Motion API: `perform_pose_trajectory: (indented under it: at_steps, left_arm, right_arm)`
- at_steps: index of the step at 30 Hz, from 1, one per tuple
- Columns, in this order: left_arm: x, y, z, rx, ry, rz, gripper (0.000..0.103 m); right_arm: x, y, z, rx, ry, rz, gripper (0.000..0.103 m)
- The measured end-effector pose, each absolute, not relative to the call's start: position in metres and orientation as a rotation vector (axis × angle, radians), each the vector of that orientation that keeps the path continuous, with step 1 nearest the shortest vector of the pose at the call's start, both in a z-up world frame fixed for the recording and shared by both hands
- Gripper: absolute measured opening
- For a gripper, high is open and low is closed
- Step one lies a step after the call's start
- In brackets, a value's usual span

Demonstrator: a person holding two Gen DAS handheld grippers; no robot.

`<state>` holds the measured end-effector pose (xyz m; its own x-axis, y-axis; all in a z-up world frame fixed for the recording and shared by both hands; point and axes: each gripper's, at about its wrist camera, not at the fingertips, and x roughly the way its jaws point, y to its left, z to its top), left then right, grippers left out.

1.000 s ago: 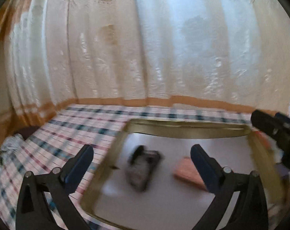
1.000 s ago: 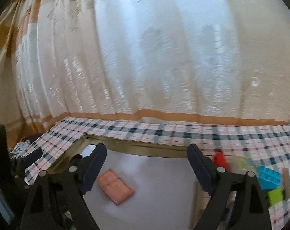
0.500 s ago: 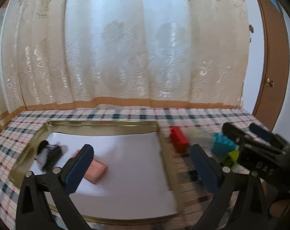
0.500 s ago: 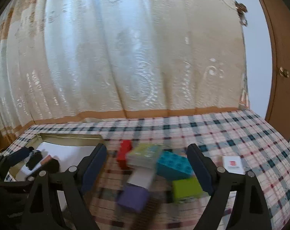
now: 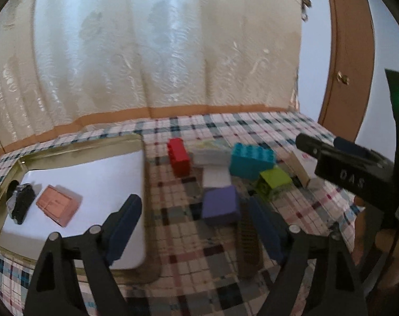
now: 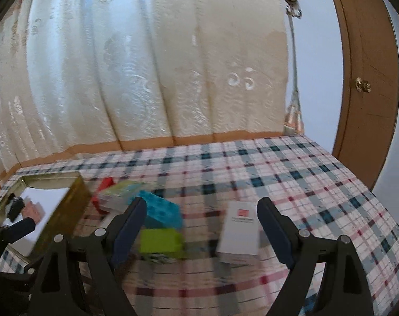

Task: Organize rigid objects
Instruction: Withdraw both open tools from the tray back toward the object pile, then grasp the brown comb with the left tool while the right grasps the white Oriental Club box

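Observation:
A gold-rimmed tray (image 5: pixel 75 149) holds a pink block (image 5: pixel 57 205) and a black object (image 5: pixel 20 205). Right of it on the plaid cloth lie a red brick (image 5: pixel 178 156), a teal brick (image 5: pixel 252 160), a green brick (image 5: pixel 275 181), a purple block (image 5: pixel 220 205) and white boxes (image 5: pixel 215 176). My left gripper (image 5: pixel 196 226) is open and empty, just short of the purple block. My right gripper (image 6: pixel 202 226) is open and empty, with the green brick (image 6: pixel 161 241) and a white box (image 6: pixel 240 230) between its fingers' line of sight.
A plaid tablecloth (image 6: pixel 291 173) covers the table. A lace curtain (image 6: pixel 146 65) hangs behind it. A wooden door (image 6: pixel 368 79) stands at the right. The right gripper's body (image 5: pixel 352 173) shows at the right of the left wrist view.
Both grippers have swung right, from over the tray to over the pile of bricks and boxes. Both stayed open and empty.

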<state>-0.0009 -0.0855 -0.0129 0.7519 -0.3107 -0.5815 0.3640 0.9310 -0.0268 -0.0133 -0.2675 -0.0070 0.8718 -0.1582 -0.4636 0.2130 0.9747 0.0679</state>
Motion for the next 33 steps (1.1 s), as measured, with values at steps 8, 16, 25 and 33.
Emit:
perform_pose_trajectory:
  at_steps: [8, 16, 25, 33]
  left_arm:
    - [-0.010, -0.108, -0.020, 0.151, 0.635, -0.397, 0.084]
    - [-0.007, -0.131, -0.030, 0.201, 0.717, -0.407, 0.071]
    - [0.006, -0.145, -0.050, 0.195, 0.879, -0.423, 0.061]
    - [0.010, -0.153, -0.050, 0.172, 0.874, -0.432, 0.038]
  right_arm:
    - [-0.020, -0.295, -0.015, 0.111, 0.516, -0.230, 0.066]
    - [-0.025, -0.318, -0.022, 0.160, 0.542, -0.232, 0.058]
    - [-0.022, -0.334, -0.028, 0.232, 0.580, -0.248, 0.058]
    - [-0.021, -0.338, -0.029, 0.244, 0.591, -0.265, 0.058]
